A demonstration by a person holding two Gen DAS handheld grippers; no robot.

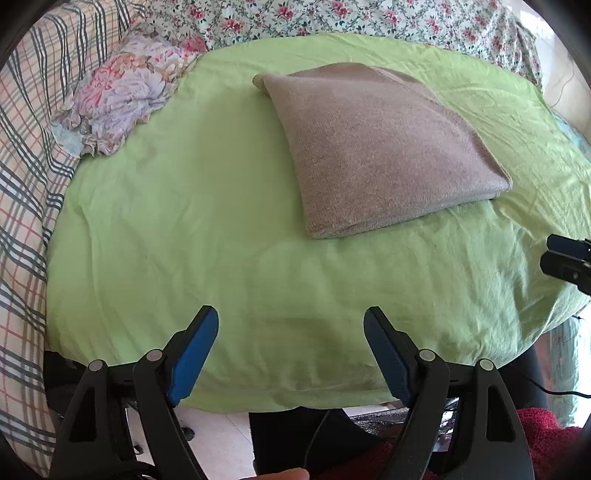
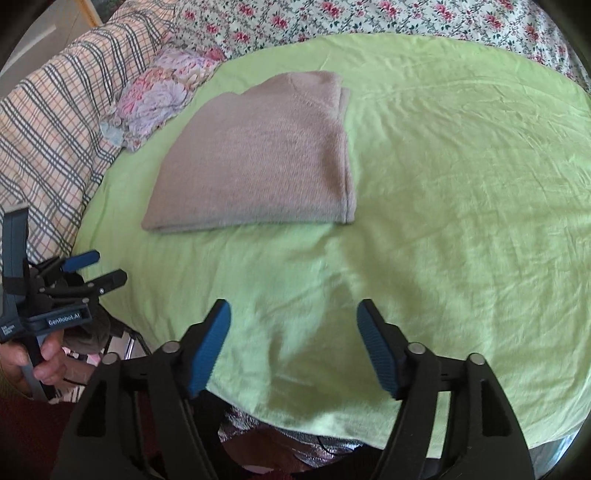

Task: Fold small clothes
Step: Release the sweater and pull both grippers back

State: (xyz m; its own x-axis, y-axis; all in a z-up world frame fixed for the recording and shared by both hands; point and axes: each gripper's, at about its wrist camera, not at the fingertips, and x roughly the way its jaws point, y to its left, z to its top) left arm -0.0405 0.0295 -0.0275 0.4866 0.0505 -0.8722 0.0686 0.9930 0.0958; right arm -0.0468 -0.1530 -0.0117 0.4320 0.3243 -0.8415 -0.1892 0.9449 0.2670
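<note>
A beige-grey knit garment [image 1: 380,147] lies folded into a flat rectangle on the green sheet [image 1: 184,221]; it also shows in the right wrist view [image 2: 258,158]. My left gripper [image 1: 291,321] is open and empty, hovering over the sheet's near edge, well short of the garment. It shows at the left edge of the right wrist view [image 2: 103,267]. My right gripper [image 2: 293,314] is open and empty over the near part of the sheet [image 2: 461,221], apart from the garment. Its fingertips [image 1: 565,245] show at the right edge of the left wrist view.
A crumpled floral cloth [image 1: 129,92] lies at the sheet's far left, also in the right wrist view [image 2: 162,92]. A plaid blanket [image 1: 26,184] lies left, a floral quilt [image 1: 332,14] behind. The floor [image 1: 221,417] shows below the sheet's near edge.
</note>
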